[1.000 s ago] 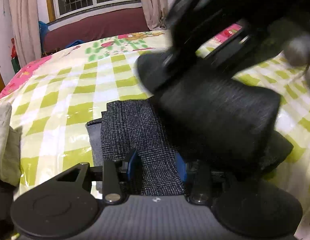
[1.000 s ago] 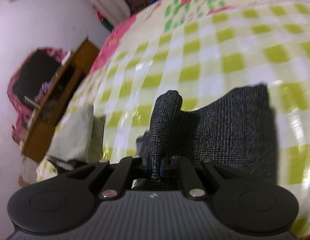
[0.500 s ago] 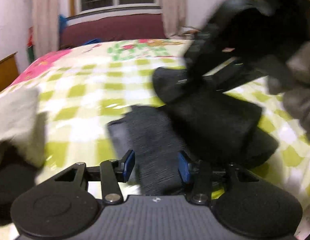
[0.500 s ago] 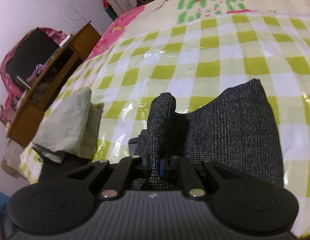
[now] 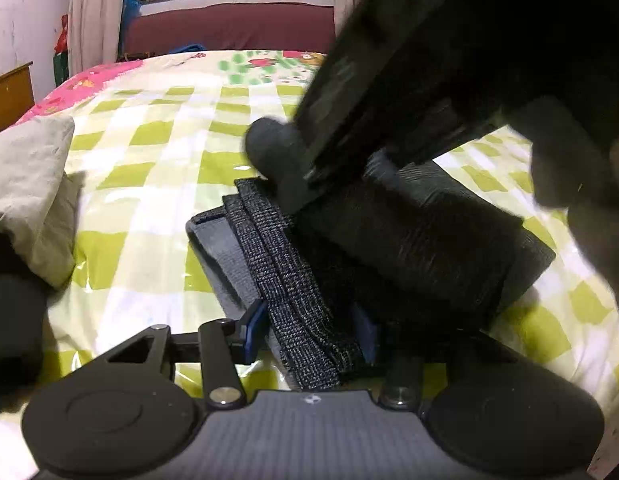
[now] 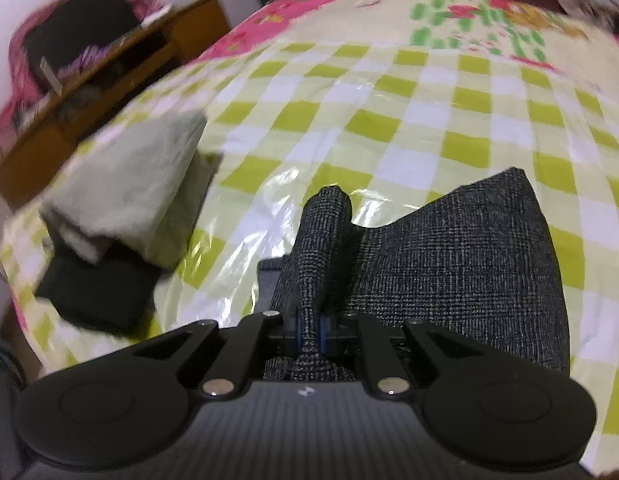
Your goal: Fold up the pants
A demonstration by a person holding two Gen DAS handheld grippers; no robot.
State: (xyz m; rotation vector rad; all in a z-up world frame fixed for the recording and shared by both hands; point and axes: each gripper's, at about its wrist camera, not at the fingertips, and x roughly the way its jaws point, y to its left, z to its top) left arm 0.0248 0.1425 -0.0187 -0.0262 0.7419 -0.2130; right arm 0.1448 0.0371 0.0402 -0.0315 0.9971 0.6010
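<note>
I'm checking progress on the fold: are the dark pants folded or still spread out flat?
Folded. The pants show stacked layered edges on the checkered sheet, and the right gripper pinches a bunched fold.

checked bedsheet (image 6: 389,120), beige cloth (image 6: 141,184), wooden desk (image 6: 89,80)

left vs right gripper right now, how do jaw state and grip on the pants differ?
The right gripper is clamped shut on a pinched ridge of the dark tweed pants; the left gripper has its jaws apart, with the pants' layered edge lying loose between them. The right gripper lifts its fold off the checkered bedsheet; the left gripper lifts nothing. Both have blue finger pads and point at the same garment.
</note>
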